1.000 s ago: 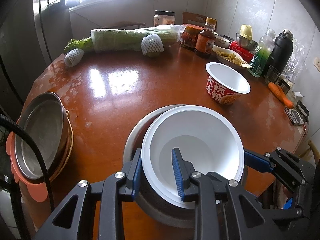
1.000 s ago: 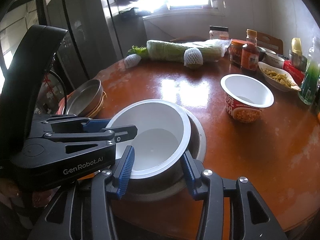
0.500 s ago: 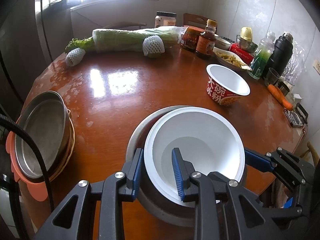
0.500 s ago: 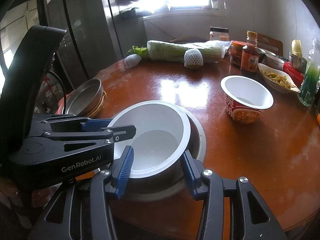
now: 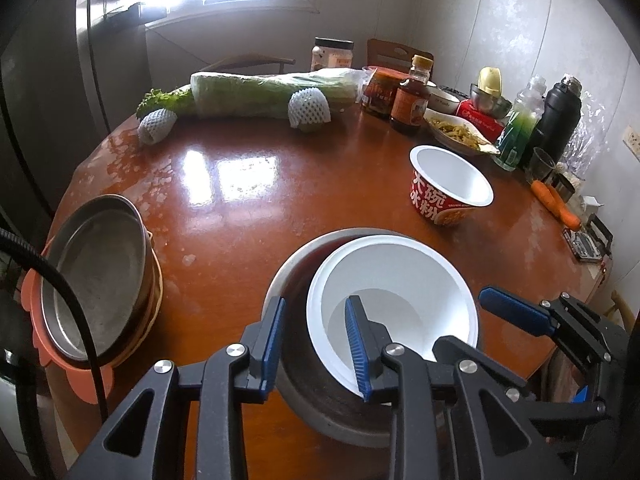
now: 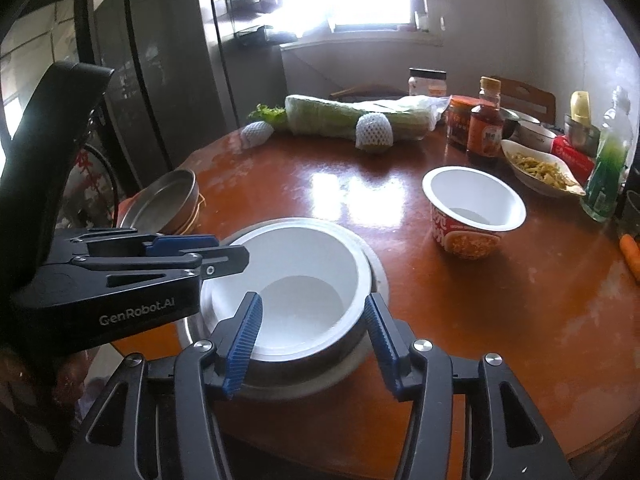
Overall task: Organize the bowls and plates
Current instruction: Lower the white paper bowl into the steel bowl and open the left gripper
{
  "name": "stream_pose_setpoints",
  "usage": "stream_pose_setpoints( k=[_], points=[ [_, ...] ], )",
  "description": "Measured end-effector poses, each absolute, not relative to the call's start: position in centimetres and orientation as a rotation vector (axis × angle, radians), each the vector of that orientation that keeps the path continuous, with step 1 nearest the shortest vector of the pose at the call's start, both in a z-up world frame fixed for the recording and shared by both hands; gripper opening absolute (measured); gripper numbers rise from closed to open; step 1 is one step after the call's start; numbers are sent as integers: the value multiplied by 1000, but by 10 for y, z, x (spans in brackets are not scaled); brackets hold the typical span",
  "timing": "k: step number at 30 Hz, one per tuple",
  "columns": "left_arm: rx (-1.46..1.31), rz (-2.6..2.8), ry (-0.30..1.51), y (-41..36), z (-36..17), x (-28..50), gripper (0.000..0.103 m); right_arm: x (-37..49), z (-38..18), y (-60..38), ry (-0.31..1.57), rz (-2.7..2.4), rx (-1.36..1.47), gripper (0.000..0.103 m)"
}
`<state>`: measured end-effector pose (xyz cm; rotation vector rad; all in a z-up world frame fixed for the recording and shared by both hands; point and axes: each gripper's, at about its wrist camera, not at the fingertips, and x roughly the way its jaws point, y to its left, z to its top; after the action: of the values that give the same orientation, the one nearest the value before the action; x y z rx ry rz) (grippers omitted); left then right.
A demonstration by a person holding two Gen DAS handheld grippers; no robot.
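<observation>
A white paper bowl point(image 5: 400, 280) point(image 6: 304, 264) sits nested in a grey metal bowl point(image 5: 288, 276) point(image 6: 374, 276) near the table's front edge. My left gripper point(image 5: 316, 344) point(image 6: 224, 252) straddles both walls on the left side. One pad is inside the white bowl, and the other stands clear outside the metal rim as the jaws open. My right gripper point(image 6: 312, 340) point(image 5: 476, 320) straddles the near right rim. Its jaws are opening too, with no pad pressing. A red-printed noodle bowl point(image 5: 450, 184) point(image 6: 472, 208) stands empty further back.
Stacked metal plates point(image 5: 96, 276) point(image 6: 168, 200) on an orange dish overhang the left table edge. At the back lie a wrapped cabbage point(image 5: 272, 94) and two foam-netted fruits. Along the right stand a sauce bottle point(image 5: 412, 100), jars, a food dish point(image 6: 540, 166), bottles and a carrot point(image 5: 556, 204).
Both pairs of jaws have widened. The left gripper's outer finger has come off the white bowl's rim, and the bowl now rests lower and further right in the metal bowl.
</observation>
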<state>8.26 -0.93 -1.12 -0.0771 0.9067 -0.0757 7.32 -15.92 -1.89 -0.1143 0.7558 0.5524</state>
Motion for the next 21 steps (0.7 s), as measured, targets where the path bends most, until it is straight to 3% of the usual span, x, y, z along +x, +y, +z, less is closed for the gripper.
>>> stream_pose_setpoints(
  k=[5,21],
  points=[
    [-99,-89,895,-7,-7,83,42,74,-15,-165,741,539,-102,57],
    [-100,-80,867,-11,7,81,47,74,-2,-184,702,527,-44,70]
  ],
)
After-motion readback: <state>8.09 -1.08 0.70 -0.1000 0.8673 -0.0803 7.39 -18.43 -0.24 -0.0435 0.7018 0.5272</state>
